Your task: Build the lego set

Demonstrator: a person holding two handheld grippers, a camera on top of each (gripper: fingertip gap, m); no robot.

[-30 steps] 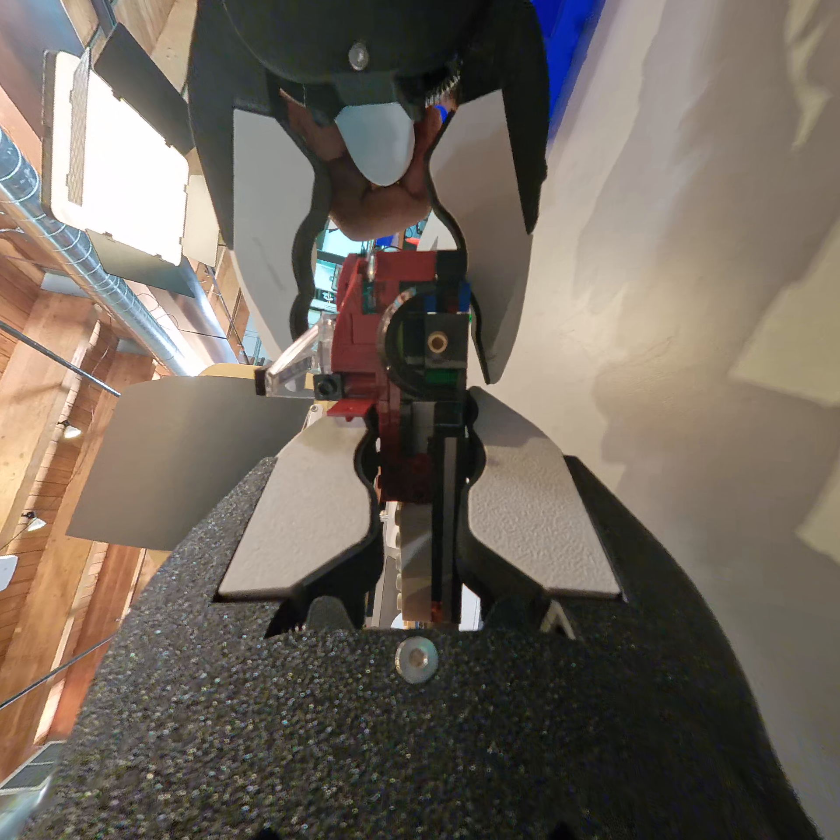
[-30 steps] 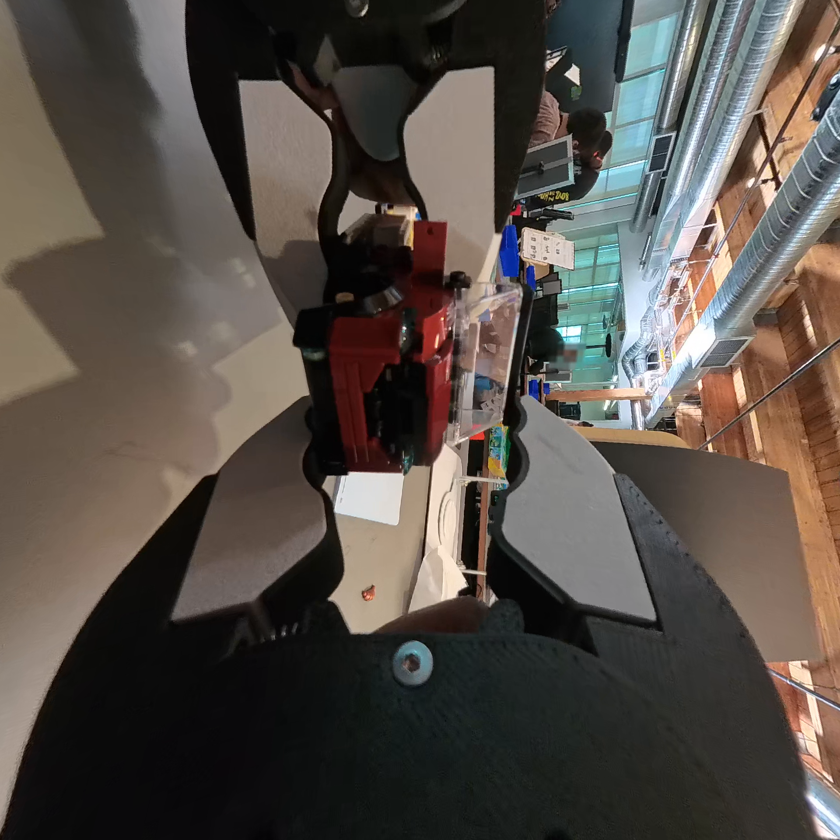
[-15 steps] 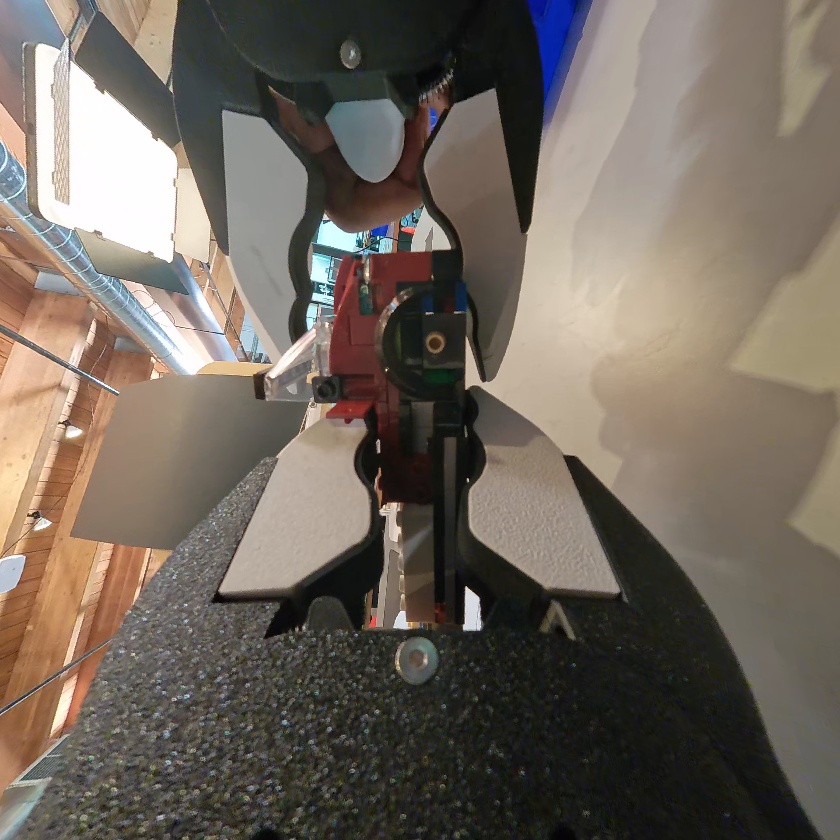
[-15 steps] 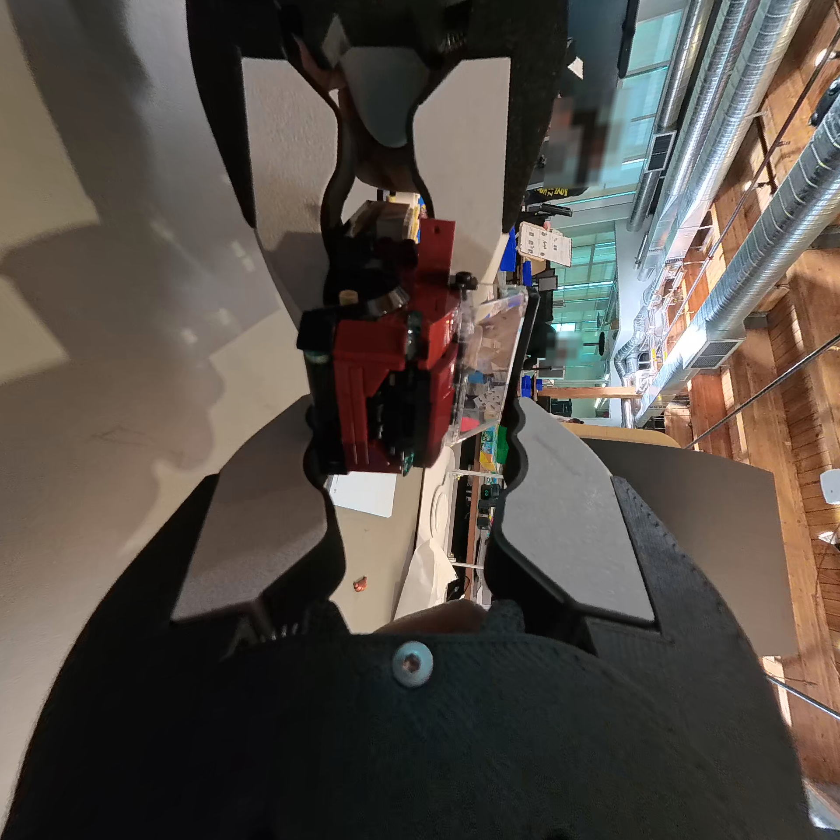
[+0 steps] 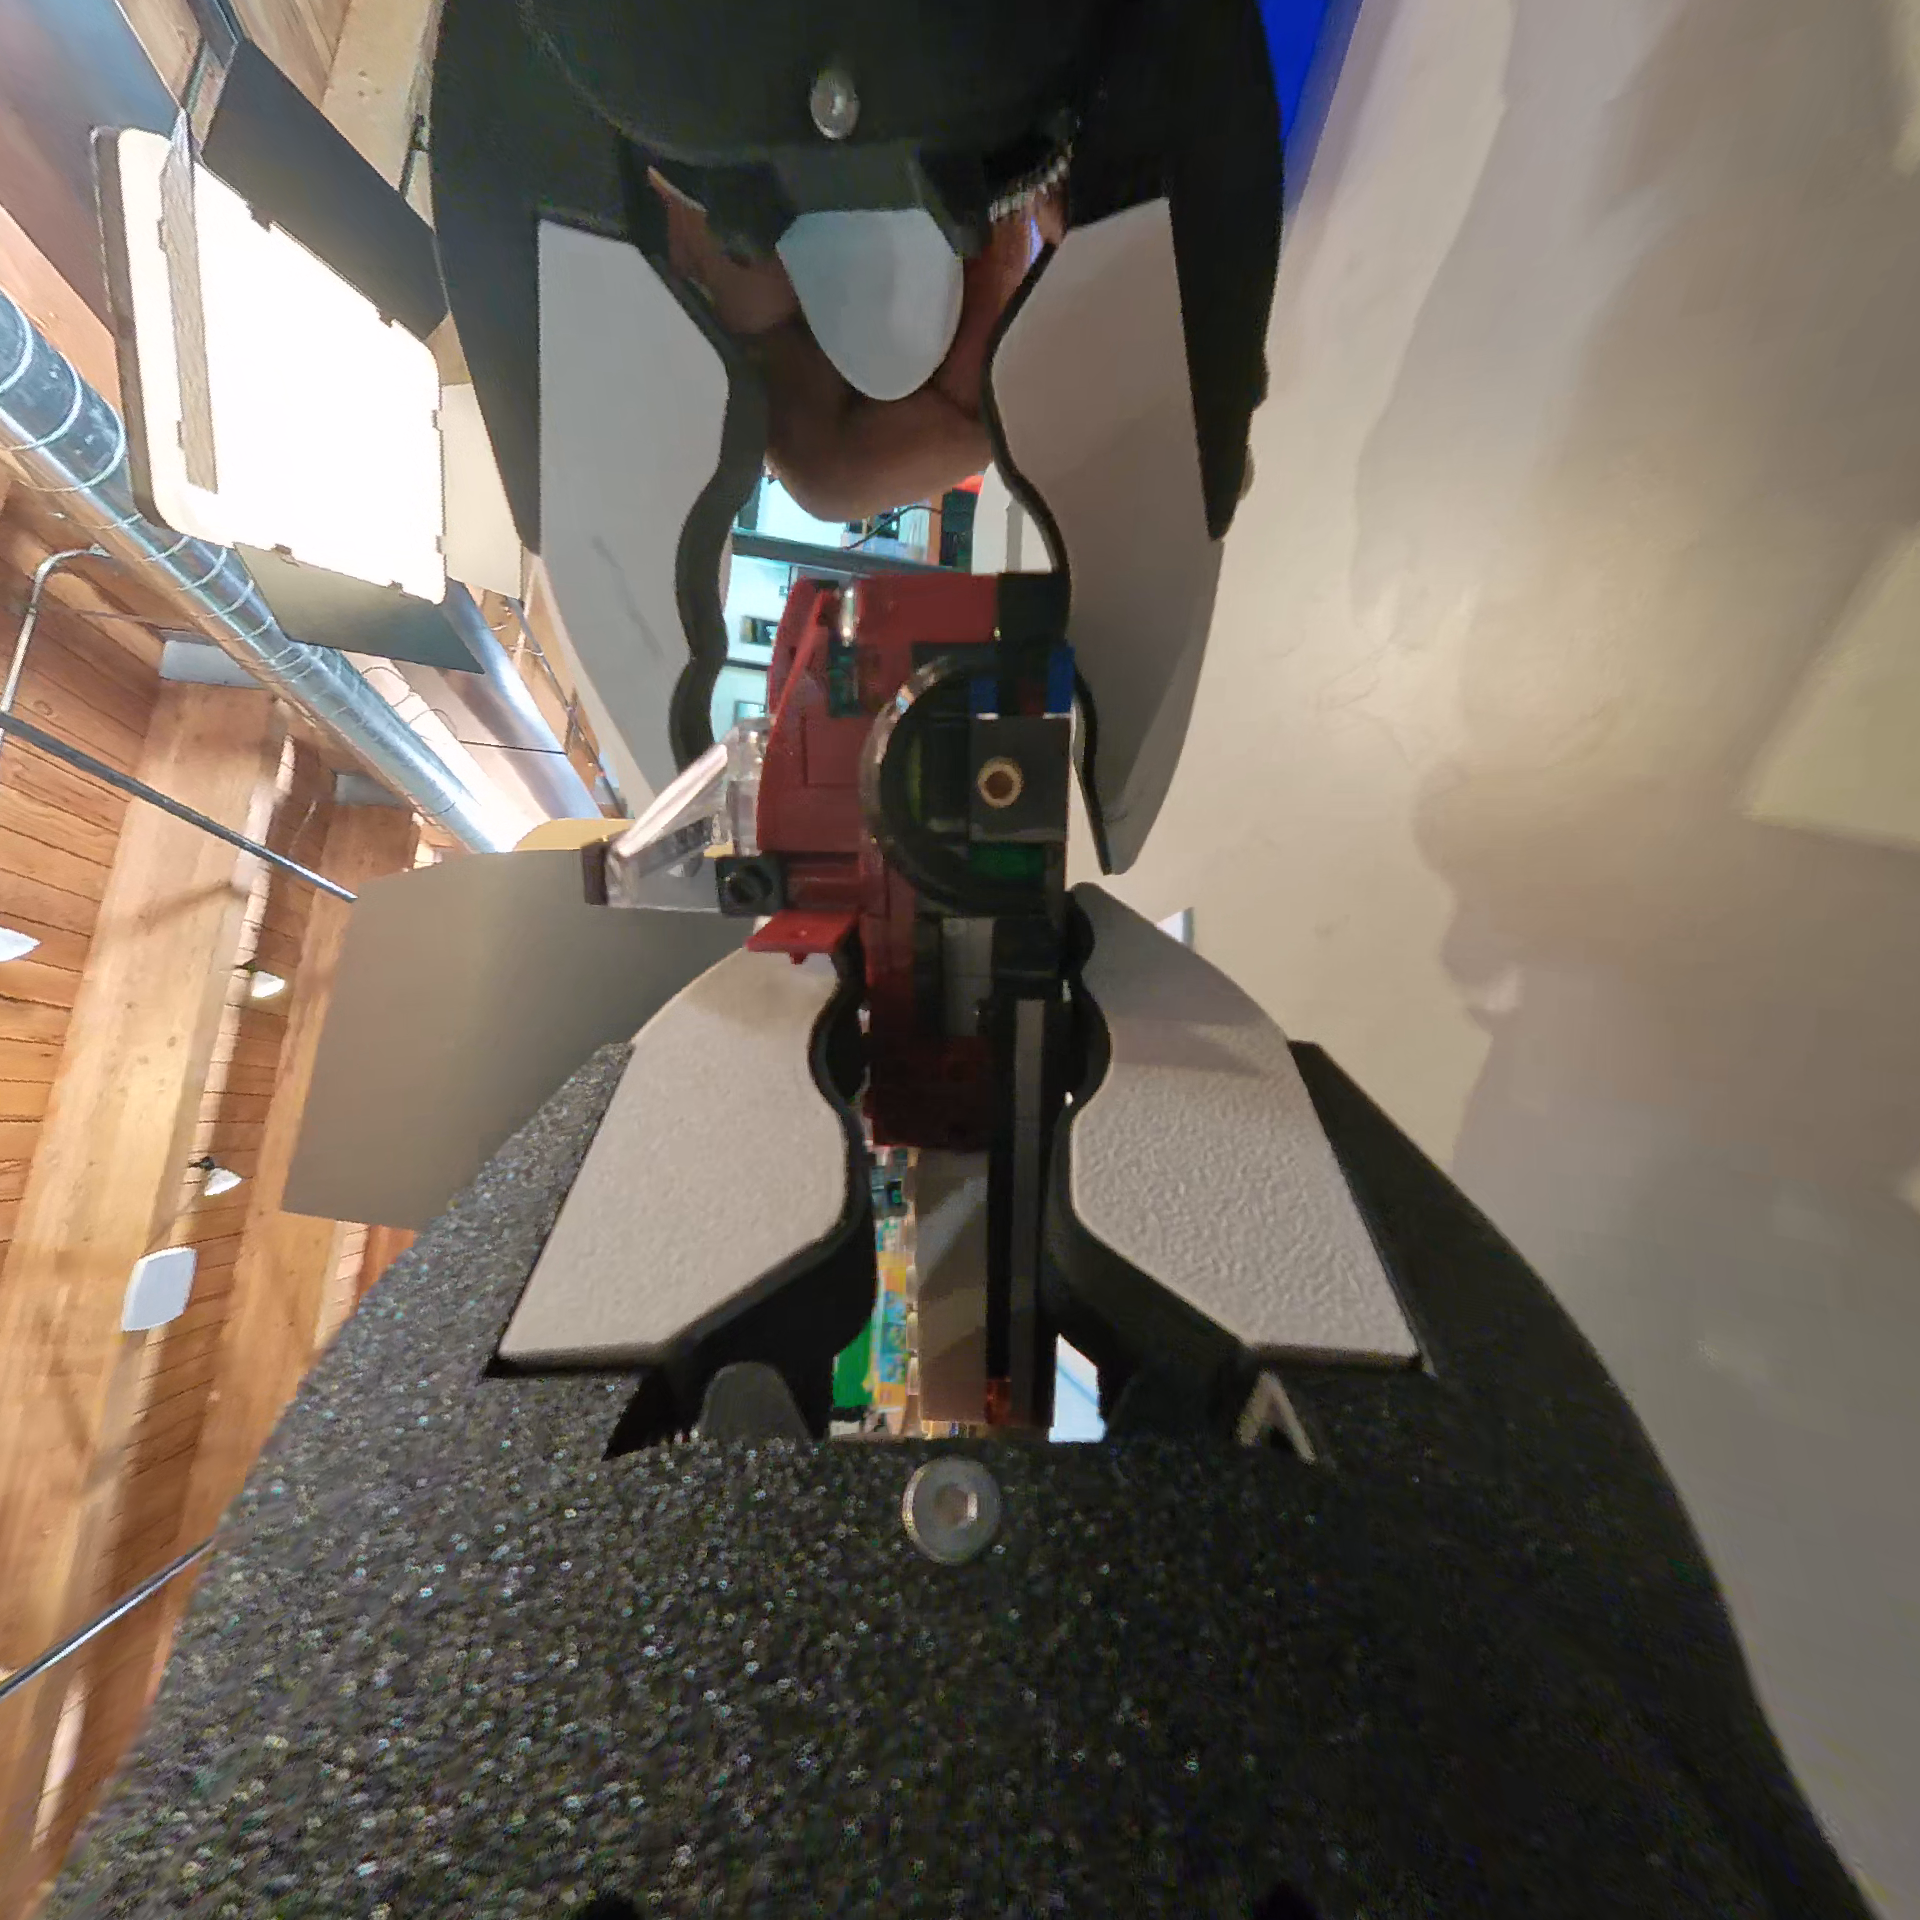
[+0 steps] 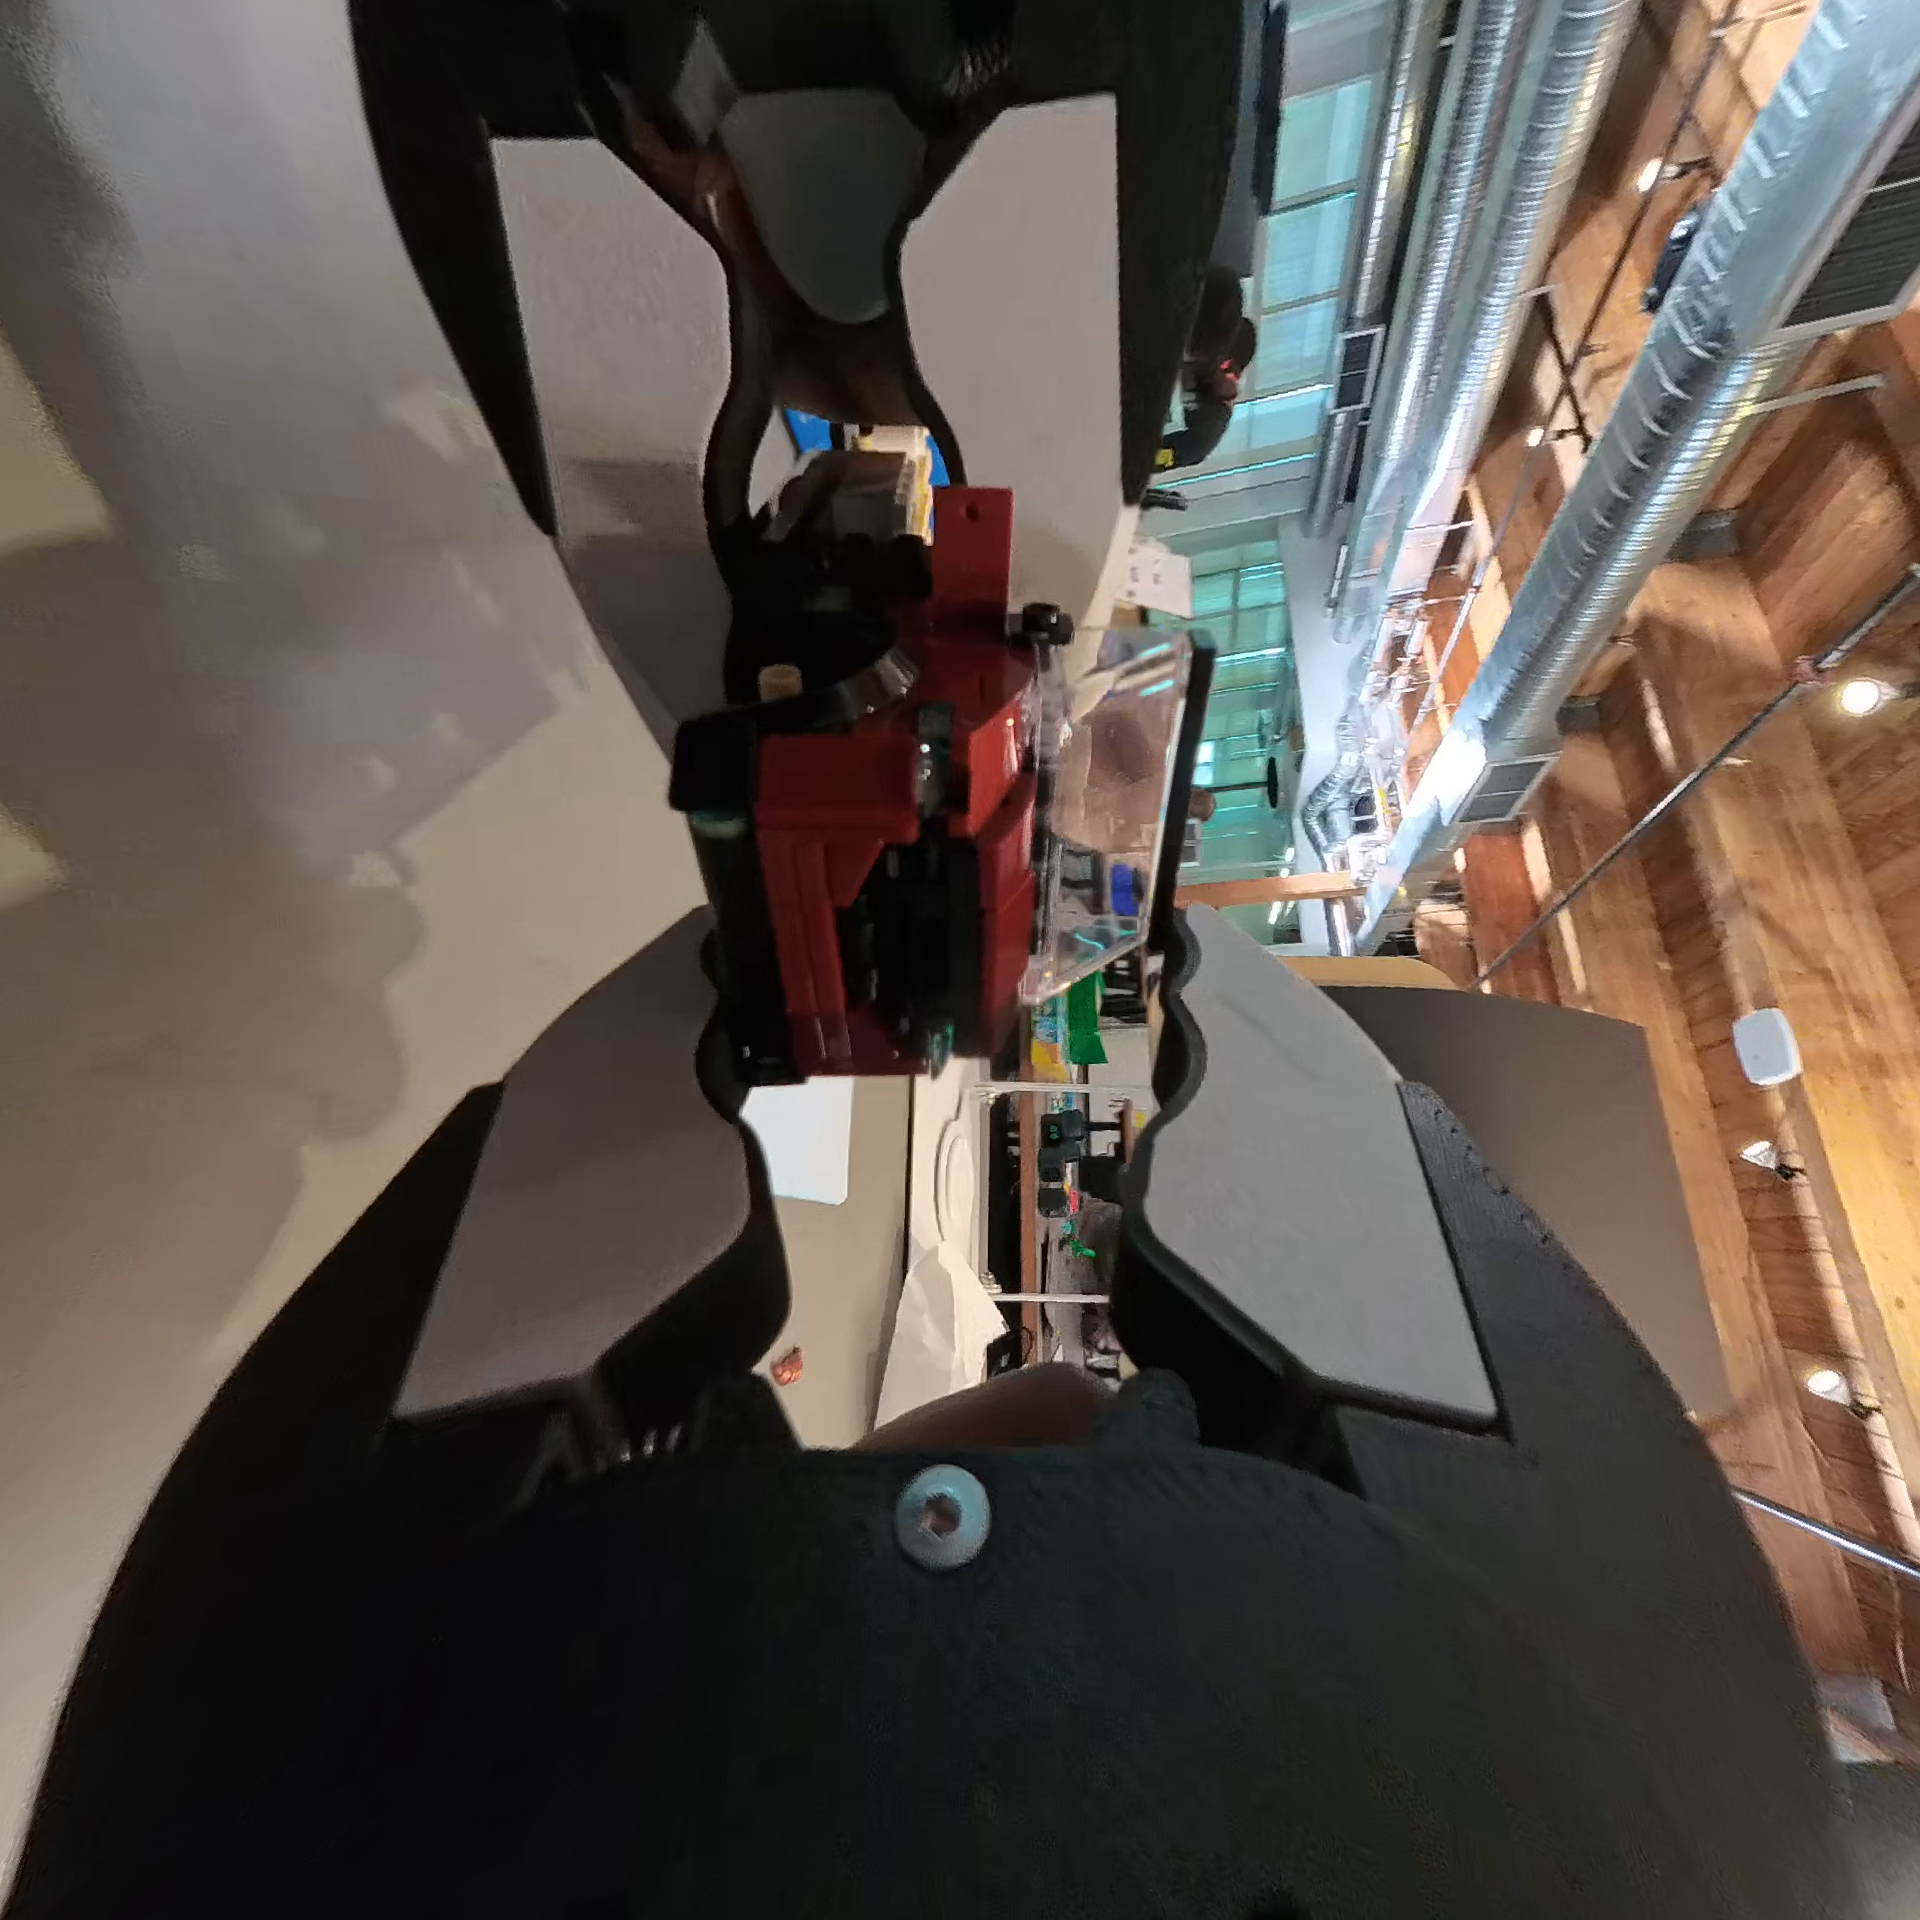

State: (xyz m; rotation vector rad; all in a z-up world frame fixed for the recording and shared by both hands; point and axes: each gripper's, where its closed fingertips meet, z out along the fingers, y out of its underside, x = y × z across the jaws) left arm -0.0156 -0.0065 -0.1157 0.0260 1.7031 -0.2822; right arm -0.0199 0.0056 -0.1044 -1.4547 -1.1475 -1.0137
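A dark red and black brick-built toy car [image 5: 821, 748] with a clear windscreen [image 5: 675, 831] hangs in the air between my two grippers, which face each other. My left gripper [image 5: 961, 977] is shut on the car's rear part, pads pressed on both sides. It also shows at the top of the right wrist view [image 6: 842, 499]. My right gripper [image 6: 945, 977] is shut on the car's [image 6: 831, 831] front. One fingertip [image 6: 727, 997] is on the black underside. The other [image 6: 1179, 956] is on the black edge of the windscreen [image 6: 1112, 810]. It shows at the top of the left wrist view [image 5: 883, 748].
A pale grey tabletop [image 5: 1558, 623] runs along one side, with a white sheet [image 6: 800, 1153] and a small brown piece [image 6: 792, 1364] on it. A grey board [image 5: 468, 1018], a lit panel [image 5: 312, 364], silver ducts [image 6: 1662, 312] and wooden walls lie behind.
Both grippers and the car have turned and drifted a little together; the background has shifted. The car has stayed in both grasps, with the pads unmoved on it.
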